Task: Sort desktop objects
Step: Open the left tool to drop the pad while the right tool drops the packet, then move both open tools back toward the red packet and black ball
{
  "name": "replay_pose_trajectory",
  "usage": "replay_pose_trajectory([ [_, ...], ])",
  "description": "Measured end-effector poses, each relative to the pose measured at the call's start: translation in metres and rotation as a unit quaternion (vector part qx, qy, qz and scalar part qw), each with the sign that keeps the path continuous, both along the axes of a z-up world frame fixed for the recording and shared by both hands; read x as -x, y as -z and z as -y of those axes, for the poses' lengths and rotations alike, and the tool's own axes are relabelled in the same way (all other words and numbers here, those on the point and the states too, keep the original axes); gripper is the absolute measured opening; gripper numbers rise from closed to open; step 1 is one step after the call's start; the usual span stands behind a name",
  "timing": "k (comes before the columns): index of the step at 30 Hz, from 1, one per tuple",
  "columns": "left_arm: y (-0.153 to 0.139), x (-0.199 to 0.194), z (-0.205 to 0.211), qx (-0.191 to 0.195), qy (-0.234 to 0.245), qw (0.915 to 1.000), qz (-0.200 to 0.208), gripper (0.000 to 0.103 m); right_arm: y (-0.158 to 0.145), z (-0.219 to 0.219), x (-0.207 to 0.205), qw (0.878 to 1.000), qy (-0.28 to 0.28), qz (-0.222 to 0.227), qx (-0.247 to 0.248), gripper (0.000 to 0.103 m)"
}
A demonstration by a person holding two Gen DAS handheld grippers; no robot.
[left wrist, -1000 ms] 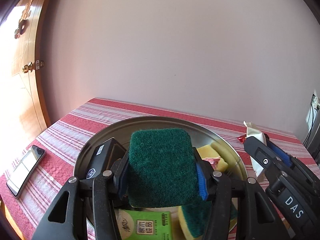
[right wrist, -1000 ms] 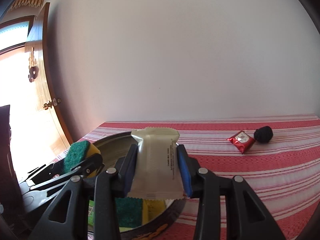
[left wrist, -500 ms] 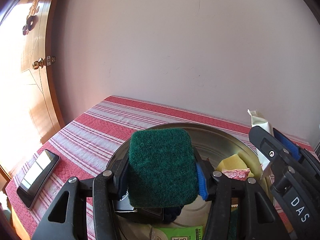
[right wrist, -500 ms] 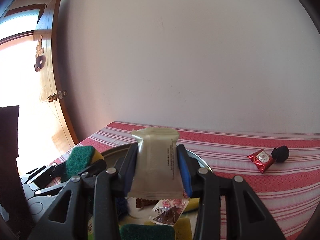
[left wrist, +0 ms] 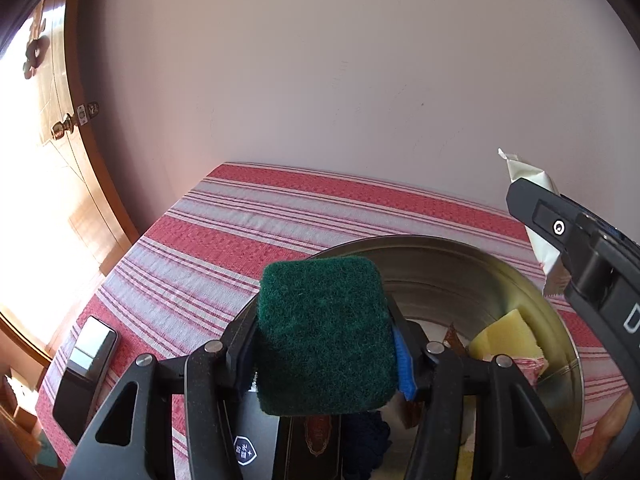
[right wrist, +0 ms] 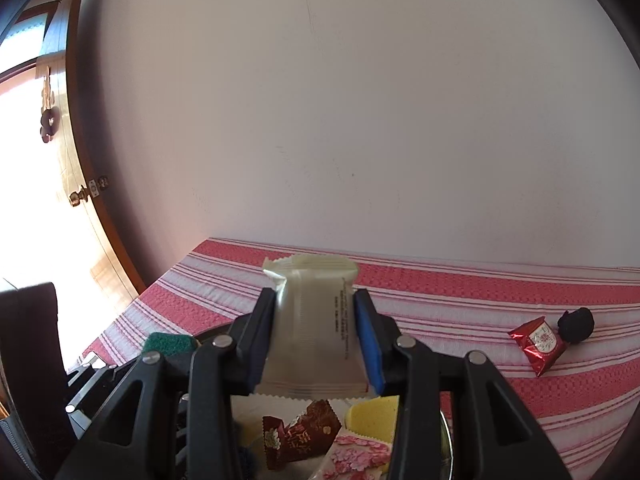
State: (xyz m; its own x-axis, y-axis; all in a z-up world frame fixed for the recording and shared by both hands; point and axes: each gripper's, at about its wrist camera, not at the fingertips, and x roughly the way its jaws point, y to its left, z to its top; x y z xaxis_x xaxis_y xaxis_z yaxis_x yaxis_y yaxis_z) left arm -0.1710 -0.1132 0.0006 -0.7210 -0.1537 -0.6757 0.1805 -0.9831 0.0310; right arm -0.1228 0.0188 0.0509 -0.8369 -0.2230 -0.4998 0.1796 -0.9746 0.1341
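My left gripper is shut on a dark green scouring sponge and hangs over the near left part of a round metal basin. My right gripper holds a pale snack packet upright between its pads above the basin's right side. Its jaws are opening, but the pads still touch the packet. In the left wrist view that packet sticks up at the right edge. The basin holds a yellow sponge, a red candy wrapper, a pink-patterned packet and dark boxes.
A phone lies on the red striped tablecloth left of the basin, near the table's edge. To the right lie a red foil packet and a small black lump. A wall stands behind, with a wooden door at the left.
Both grippers have moved across the table with their loads. The right one now stands over the basin's contents, and the basin sits lower and further right in the left wrist view.
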Motion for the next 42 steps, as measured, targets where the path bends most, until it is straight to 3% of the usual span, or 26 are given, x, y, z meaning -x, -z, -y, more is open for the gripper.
replay_pose_trajectory([
  [2, 0.008, 0.01, -0.004, 0.014, 0.004, 0.9992, 0.038, 0.063, 0.009, 0.002, 0.015, 0.999, -0.012, 0.039, 0.005, 0.049],
  [4, 0.012, 0.012, -0.006, 0.005, 0.015, 0.9983, 0.057, 0.072, 0.014, -0.001, 0.02, 0.998, -0.007, 0.057, 0.015, 0.075],
  [7, 0.013, 0.005, -0.003, -0.016, 0.018, 0.9986, 0.047, 0.088, 0.008, -0.015, 0.008, 0.998, -0.002, 0.025, 0.056, 0.084],
  [9, 0.013, 0.002, -0.001, -0.012, 0.006, 0.9989, 0.045, 0.088, 0.004, -0.019, -0.001, 0.998, 0.008, 0.01, 0.061, 0.089],
  [20, 0.012, 0.001, -0.007, -0.008, -0.004, 0.9989, 0.046, 0.088, 0.019, -0.028, -0.016, 0.997, 0.005, 0.024, 0.07, 0.09],
  [27, -0.002, -0.02, -0.018, 0.049, -0.024, 0.9985, -0.008, 0.088, 0.02, -0.03, -0.035, 0.999, -0.001, 0.009, 0.048, 0.09],
  [31, -0.011, -0.043, -0.02, 0.052, -0.037, 0.9967, -0.05, 0.088, 0.019, -0.031, -0.053, 0.999, 0.002, -0.02, 0.032, 0.097],
  [36, -0.001, -0.054, -0.014, 0.022, -0.038, 0.9979, -0.048, 0.088, 0.022, -0.028, -0.071, 0.998, 0.0, -0.057, 0.024, 0.097],
  [42, 0.011, -0.065, -0.01, 0.004, -0.051, 0.9963, -0.069, 0.088, 0.03, -0.025, -0.101, 0.991, 0.004, -0.136, 0.015, 0.097],
])
